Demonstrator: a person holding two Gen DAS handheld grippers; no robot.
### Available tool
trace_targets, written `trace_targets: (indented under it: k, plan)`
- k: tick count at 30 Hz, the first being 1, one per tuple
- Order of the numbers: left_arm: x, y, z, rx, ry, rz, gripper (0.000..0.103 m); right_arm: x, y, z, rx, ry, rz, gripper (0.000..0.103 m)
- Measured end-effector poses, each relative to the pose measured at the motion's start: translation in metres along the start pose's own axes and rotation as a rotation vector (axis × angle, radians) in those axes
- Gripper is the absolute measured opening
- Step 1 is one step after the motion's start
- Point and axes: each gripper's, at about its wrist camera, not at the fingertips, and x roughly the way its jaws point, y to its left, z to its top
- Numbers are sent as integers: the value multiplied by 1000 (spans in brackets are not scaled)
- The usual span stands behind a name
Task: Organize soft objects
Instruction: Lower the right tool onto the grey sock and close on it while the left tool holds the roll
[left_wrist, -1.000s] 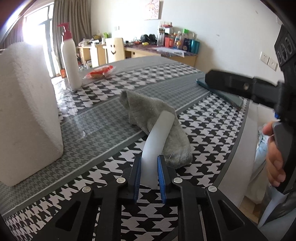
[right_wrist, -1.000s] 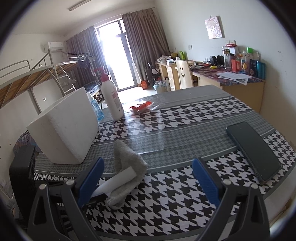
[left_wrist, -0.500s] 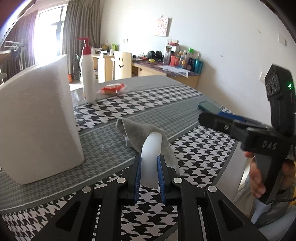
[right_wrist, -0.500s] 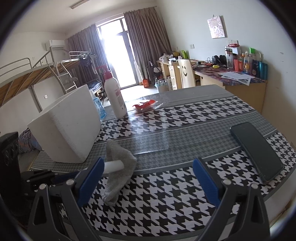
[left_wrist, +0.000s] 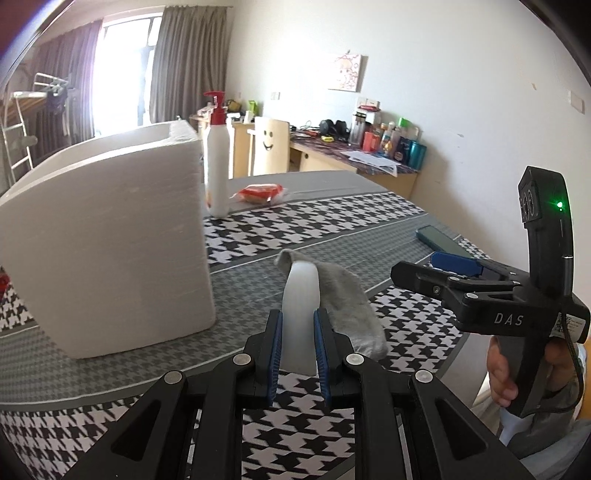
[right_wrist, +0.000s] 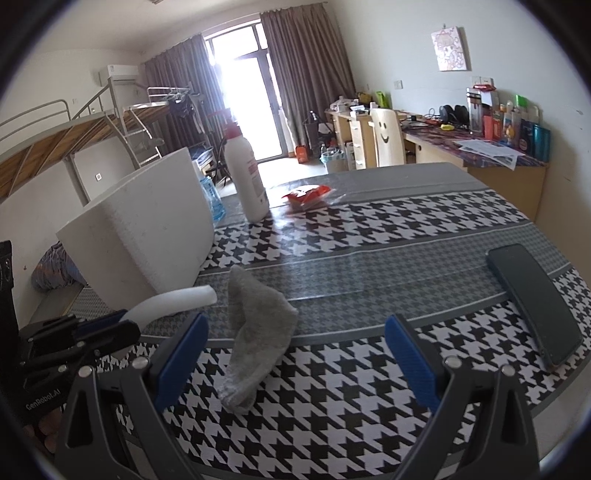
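Grey and limp, the sock (right_wrist: 255, 332) lies on the houndstooth table (right_wrist: 369, 398), crumpled, its long axis running from the near table edge away toward the white foam block (right_wrist: 147, 229). Its far end stands up in a peak; its near end lies flat and folded. From my right gripper (right_wrist: 295, 354) the sock sits just ahead and a little left of centre, low between the two blue pads, which are spread wide and hold nothing. I judge this gripper better placed to take it: the sock's length points almost straight along the fingers, so the jaws would close across its narrow width.

My left gripper (left_wrist: 297, 347) is pressed onto a white foam strip (left_wrist: 301, 295), which curves up and forward from between its pads. In the left view the strip overlaps the sock's peak; in the right view its tip ends just left of the sock, seemingly apart. Beyond stand a pump bottle (right_wrist: 245, 177) and a red packet (right_wrist: 306, 194); a dark phone (right_wrist: 532, 299) lies well to the right.
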Motion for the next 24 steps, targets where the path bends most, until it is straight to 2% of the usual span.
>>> trace_targets:
  k: [19, 24]
  plan:
    - [-8, 16, -6, -34, 0, 29, 18, 31, 20, -1, -56, 94, 36, 98]
    - [-8, 16, -7, -34, -2, 26, 18, 40, 24, -3, -66, 136, 34, 89]
